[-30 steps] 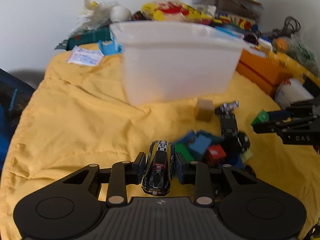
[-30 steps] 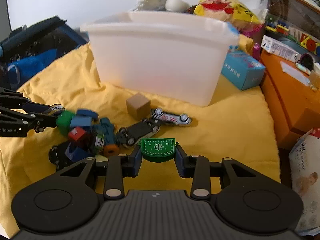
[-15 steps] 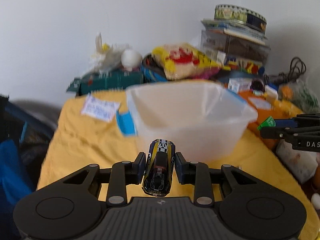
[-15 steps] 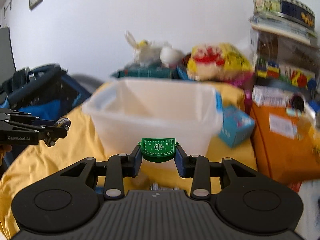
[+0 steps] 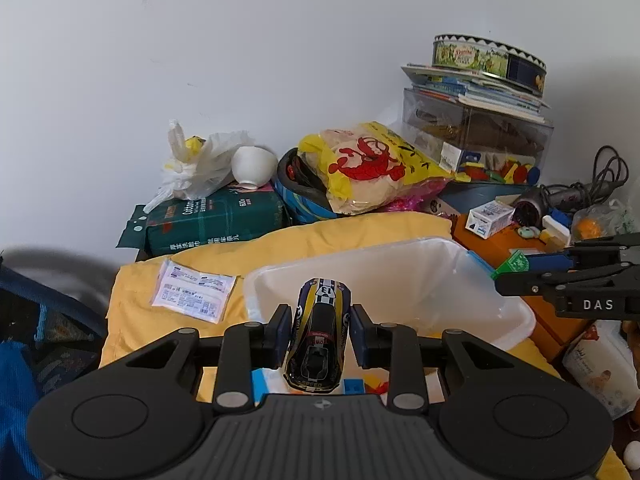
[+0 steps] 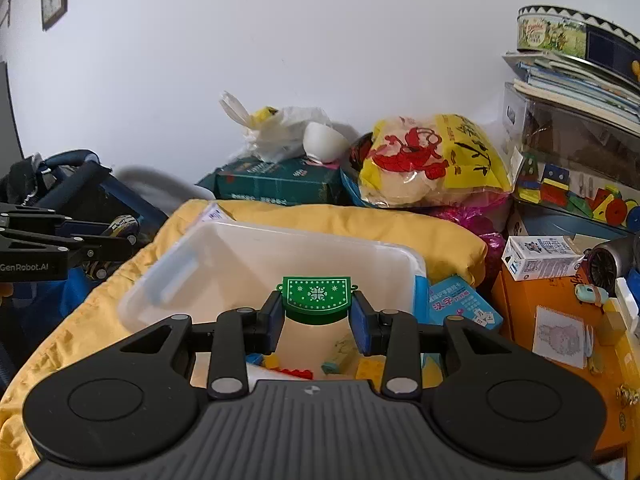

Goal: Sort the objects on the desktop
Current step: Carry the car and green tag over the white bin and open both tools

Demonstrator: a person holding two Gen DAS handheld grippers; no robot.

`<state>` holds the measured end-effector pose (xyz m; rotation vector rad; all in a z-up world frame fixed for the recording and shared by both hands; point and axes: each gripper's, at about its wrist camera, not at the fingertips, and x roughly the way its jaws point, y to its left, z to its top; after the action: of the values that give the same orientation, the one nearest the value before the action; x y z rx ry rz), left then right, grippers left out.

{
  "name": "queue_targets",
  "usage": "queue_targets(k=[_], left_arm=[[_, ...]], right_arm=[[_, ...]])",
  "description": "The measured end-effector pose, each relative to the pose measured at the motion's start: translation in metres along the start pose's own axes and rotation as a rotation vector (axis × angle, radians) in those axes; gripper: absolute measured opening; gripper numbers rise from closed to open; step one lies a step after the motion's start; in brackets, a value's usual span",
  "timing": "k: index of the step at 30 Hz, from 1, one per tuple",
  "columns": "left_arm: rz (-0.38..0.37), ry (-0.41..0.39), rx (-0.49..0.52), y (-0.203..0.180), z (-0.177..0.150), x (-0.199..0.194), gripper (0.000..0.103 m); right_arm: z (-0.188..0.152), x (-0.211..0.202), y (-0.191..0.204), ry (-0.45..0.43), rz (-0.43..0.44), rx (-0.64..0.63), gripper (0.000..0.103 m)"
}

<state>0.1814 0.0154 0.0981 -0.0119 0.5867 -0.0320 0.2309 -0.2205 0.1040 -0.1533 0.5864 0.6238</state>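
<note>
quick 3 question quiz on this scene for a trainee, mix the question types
1. True or false: the left gripper is shut on a toy car.
2. What does the right gripper hold? A) a wooden cube B) a green snowflake piece C) a tissue pack
3. Fill in: the white plastic bin stands on a ______ cloth.

Key:
1. True; the car sits nose forward between the jaws.
2. B; the green snowflake piece is clamped between the jaws above the bin.
3. yellow
</note>
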Motion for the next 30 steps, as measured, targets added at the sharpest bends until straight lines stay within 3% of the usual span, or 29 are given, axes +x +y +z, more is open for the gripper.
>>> queue_targets(k=[3,4,6,7,13,20,25,30], left_arm=[[0.006,0.024,-0.016,0.000,0.005,0.013,0.036],[0.012,0.029,-0.025,0.001,0.005,0.017,0.041],[0.040,0.037,-0.039,0.002,0.006,0.021,0.049],[0.044,0.032,-0.044,0.003,0.005,0.021,0.049],[0.042,0.023,-0.013,0.004,-0.009,0.006,0.049],[-0.014,0.101,-0.031,-0.005,-0.079,-0.024,0.051],[-0.023,0.219,-0.012,-0.019,-0.138,-0.023,0.051],[-0.039,0.298,0.011,-0.030,-0.177,-0.010,0.052]], right_arm=[[0.004,0.011,-0.004,0.021,-0.011,0.007,0.039],[0.005,0.017,-0.005,0.032,-0.015,0.008,0.040],[0.006,0.026,-0.008,0.060,-0.019,0.015,0.047],[0.005,0.029,-0.008,0.063,-0.027,0.018,0.058],[-0.002,0.016,-0.003,0.028,-0.019,-0.019,0.059],[-0.058,-0.015,0.019,0.047,0.056,-0.071,0.059],[-0.122,-0.009,0.037,0.202,0.079,-0.085,0.059],[-0.150,-0.006,0.040,0.261,0.062,-0.044,0.059]])
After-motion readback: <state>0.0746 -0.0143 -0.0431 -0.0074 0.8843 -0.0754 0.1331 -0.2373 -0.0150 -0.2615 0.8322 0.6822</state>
